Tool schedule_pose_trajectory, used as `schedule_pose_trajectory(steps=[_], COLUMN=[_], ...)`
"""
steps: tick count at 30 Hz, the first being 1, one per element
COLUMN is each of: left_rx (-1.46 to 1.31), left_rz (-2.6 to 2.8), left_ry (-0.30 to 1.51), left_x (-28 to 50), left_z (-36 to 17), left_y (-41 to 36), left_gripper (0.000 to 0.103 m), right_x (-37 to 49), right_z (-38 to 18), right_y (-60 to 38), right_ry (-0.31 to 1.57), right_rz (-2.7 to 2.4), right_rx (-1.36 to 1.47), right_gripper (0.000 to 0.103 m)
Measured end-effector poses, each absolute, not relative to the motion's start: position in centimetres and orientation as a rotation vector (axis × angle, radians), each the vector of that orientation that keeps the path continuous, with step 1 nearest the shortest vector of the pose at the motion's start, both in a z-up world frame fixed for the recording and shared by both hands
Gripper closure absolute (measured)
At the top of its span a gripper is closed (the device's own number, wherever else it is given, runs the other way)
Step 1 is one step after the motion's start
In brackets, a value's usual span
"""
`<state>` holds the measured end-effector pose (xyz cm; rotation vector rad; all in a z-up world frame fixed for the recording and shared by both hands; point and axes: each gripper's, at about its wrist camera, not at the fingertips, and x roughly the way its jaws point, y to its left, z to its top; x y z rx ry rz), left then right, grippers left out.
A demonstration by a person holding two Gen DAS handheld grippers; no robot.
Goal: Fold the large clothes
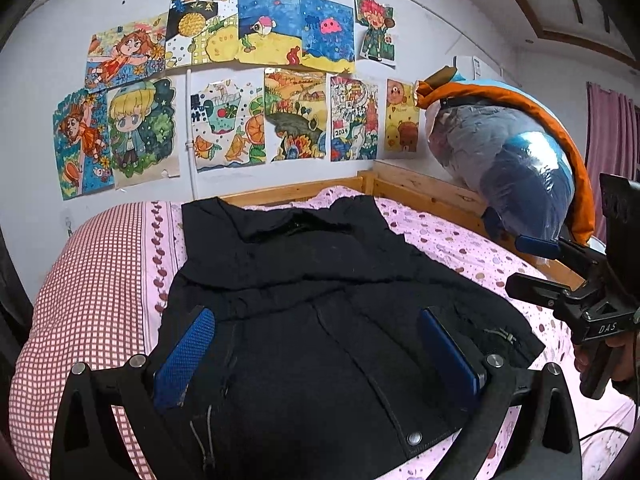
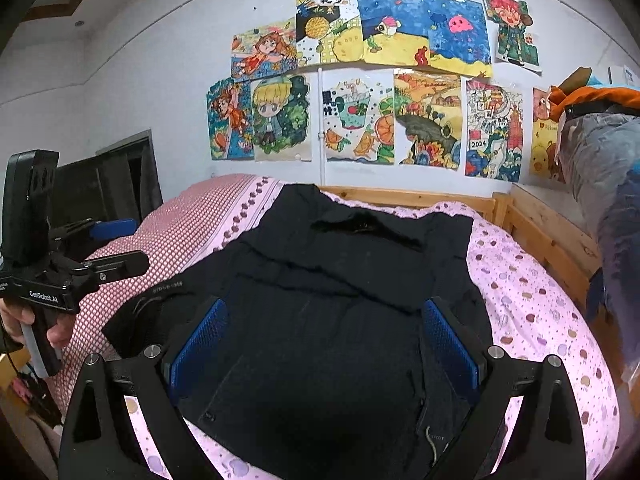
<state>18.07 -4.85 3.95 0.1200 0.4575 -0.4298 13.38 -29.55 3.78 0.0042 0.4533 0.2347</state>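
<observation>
a black jacket (image 1: 320, 320) lies spread flat on the pink dotted bed sheet (image 1: 460, 240), collar toward 12 o'clock near the wooden bed frame (image 1: 420, 184). the left tool (image 1: 316, 344) hangs above the hem with its blue pads spread wide, released. the right tool (image 2: 324, 344) is likewise released over the jacket's lower part. a checked pillow (image 1: 88, 288) sits at 9 o'clock, children's drawings (image 1: 240, 80) on the wall at 12.
</observation>
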Motion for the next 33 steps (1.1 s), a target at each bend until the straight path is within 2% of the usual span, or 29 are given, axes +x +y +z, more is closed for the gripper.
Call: schedule_pose_trajectory(steps=[20, 33], left_rx=[0.161, 0.313], left_rz=[-0.465, -0.524], left_ry=[0.525, 0.552], left_x=[16.6, 14.4], left_z=[-2.4, -6.1], left_y=[-4.0, -4.2], left_gripper=[0.000, 0.001], right_x=[10.5, 8.9], right_z=[-2.0, -6.4], right_y=[-30.3, -30.4], right_ry=[0.525, 0.624], right_rz=[0.214, 0.197], right_rx=[-0.036, -0.096], right_gripper=[0.007, 0.007])
